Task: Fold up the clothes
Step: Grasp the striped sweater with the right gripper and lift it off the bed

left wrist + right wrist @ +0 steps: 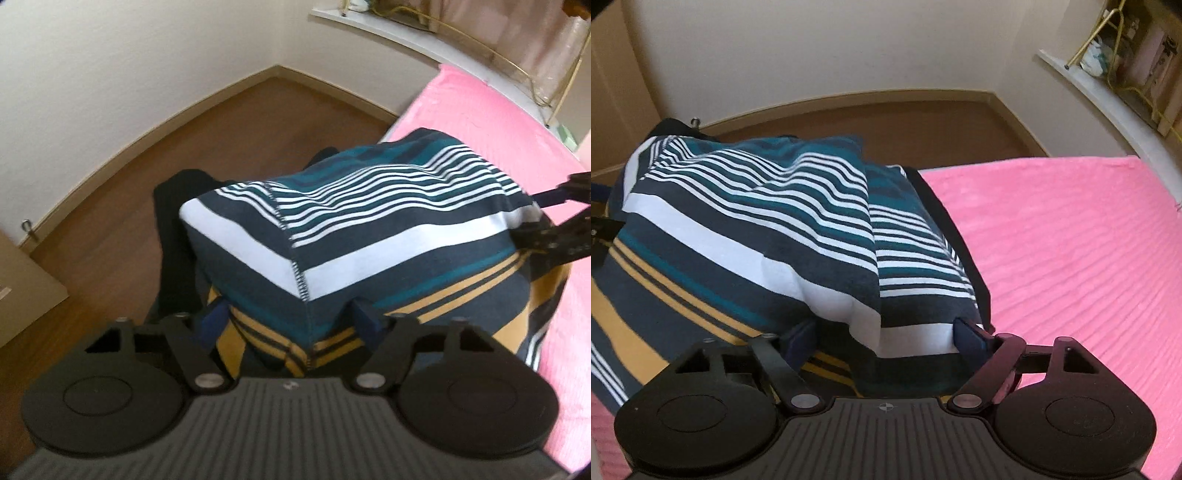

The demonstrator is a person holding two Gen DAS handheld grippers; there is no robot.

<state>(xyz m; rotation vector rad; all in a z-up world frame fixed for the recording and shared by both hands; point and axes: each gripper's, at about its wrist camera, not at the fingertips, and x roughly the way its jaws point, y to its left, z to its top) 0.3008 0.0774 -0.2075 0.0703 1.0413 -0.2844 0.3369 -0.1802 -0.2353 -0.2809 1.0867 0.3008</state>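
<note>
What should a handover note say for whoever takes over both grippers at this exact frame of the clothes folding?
Left gripper: fingers either side of a bunched fold of the striped shirt; looks gripped, jaws not fully closed.
Right gripper: same, on the shirt's other side.
The shirt hangs lifted between both, over the edge of the pink bed cover, part trailing on it. A dark garment lies beneath, toward the floor.
Done: shirt picked up, one layer doubled over.
Left: lay it flat on the cover, finish the folds, then likely the dark garment.
</note>
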